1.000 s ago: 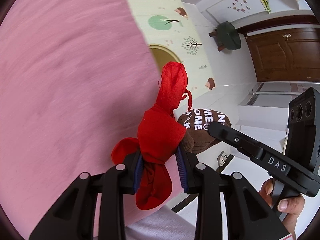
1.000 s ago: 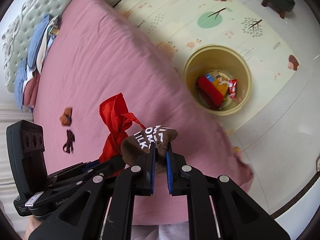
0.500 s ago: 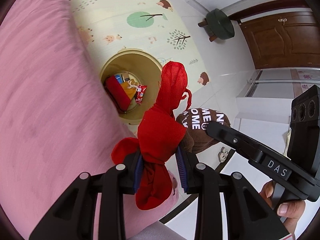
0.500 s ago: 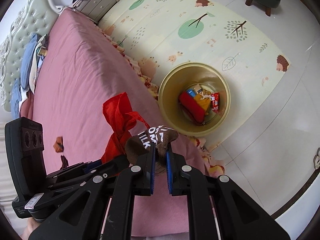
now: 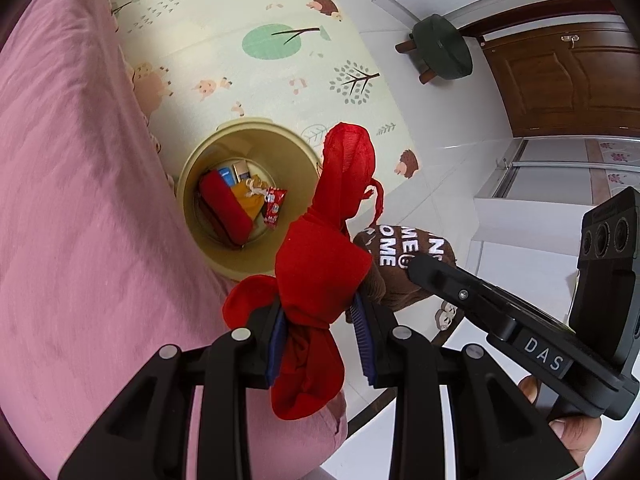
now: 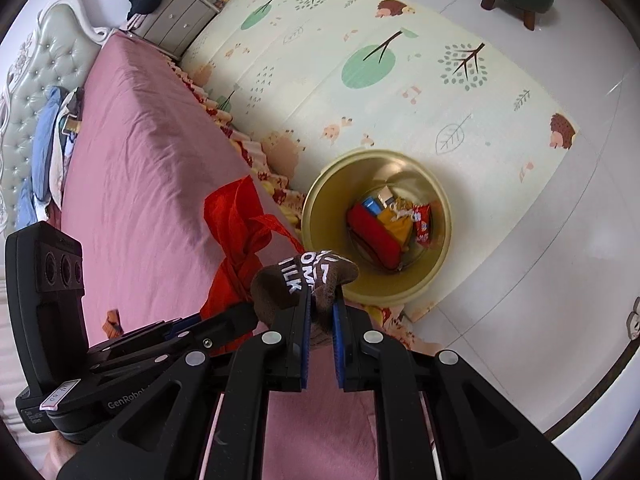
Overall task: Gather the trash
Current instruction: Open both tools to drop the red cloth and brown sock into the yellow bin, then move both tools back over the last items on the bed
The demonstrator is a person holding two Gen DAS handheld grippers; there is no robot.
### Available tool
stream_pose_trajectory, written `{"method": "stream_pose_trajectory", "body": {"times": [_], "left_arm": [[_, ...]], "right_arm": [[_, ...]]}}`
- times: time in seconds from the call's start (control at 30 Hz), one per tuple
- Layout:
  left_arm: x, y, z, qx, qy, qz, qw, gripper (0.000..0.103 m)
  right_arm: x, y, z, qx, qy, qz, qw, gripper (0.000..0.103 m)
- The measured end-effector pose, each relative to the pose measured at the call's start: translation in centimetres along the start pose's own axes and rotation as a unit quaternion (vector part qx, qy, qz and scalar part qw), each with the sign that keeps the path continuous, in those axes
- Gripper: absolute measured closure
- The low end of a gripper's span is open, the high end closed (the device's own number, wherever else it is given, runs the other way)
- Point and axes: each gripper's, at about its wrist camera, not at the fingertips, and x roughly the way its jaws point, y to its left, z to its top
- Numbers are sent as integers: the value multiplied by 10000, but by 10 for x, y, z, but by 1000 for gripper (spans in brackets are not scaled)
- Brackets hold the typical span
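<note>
Both my grippers have swung off the pink bed [image 5: 72, 200] toward the round yellow plastic bin [image 5: 224, 256]; left gripper [image 5: 320, 336] stays clamped on the red cloth bundle [image 5: 320, 264], right gripper [image 6: 320, 320] on the brown lettered sock [image 6: 296, 280].

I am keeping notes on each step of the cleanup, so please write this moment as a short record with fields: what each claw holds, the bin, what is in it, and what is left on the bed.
left claw: shut on red cloth
right claw: shut on brown sock with white letters
bin: yellow, open, on the play mat beside the bed
bin contents: a red item, an orange item, a small red wrapper and a blue item
left on bed: a small orange-brown scrap near the left claw
pieces dropped: not yet
</note>
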Motion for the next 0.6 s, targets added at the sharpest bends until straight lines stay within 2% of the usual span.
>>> {"method": "stream_pose_trajectory", "body": {"times": [0.03,0.1,0.13,0.2,0.27,0.43,0.6], "left_arm": [[0,-1,3,21,-3,-6,10000,71],[0,-3,8,82,3,84,9999,61],[1,-5,10,130,12,154,9998,57],[2,-6,12,178,30,270,9995,34],[2,-5,12,193,9,339,9992,29],[-1,2,4,266,42,528,9982,27],[-12,12,-9,192,-47,523,9984,26]], "right_arm": [[0,0,3,-15,-10,-9,10000,93],[-1,-1,9,-1,-77,-60,10000,89],[-2,-3,11,25,-111,-135,9998,81],[-4,-7,13,117,-201,-172,9996,74],[-5,-11,13,200,-225,-115,9995,72],[-6,-15,7,309,-181,-93,9993,68],[-10,-3,-2,192,-144,-108,9997,65]]}}
